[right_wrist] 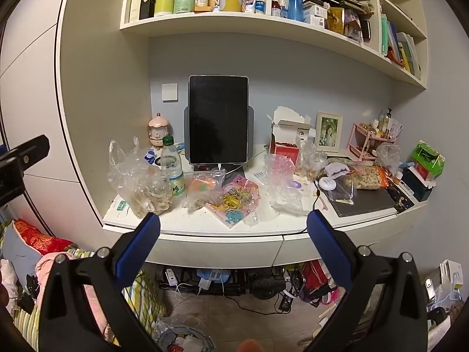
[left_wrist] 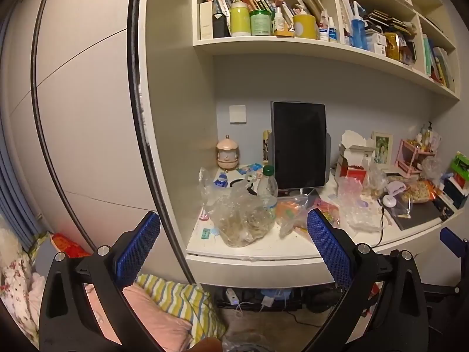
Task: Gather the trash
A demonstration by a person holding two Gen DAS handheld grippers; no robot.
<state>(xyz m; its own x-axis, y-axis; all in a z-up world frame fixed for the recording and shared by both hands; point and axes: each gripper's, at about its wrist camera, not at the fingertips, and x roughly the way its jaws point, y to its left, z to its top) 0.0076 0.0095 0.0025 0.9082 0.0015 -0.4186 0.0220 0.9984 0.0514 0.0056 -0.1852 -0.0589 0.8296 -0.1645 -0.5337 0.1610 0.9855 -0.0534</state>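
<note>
Ahead, both tongs point(left_wrist: 233, 246) point(right_wrist: 233, 245) gape wide, short of the crumpled plastic bag point(right_wrist: 140, 182) on the desk point(right_wrist: 205, 228).

Left gripper point(left_wrist: 233, 233) and right gripper point(right_wrist: 233, 232), jaws wide and empty, low in frame, angled downward.

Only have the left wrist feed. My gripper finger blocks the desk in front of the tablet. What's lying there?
Observer: A pink sticker sheet, flat near the front edge of the desk, between a clear bag with orange contents and the bubble wrap.
Operator: Right gripper state? I only see a blue tip.
Observer: The right gripper is open, with nothing between its fingers.
Operator: Any bin?
Observer: What looks like a bag-lined bin with trash inside sits on the floor below the desk.
</note>
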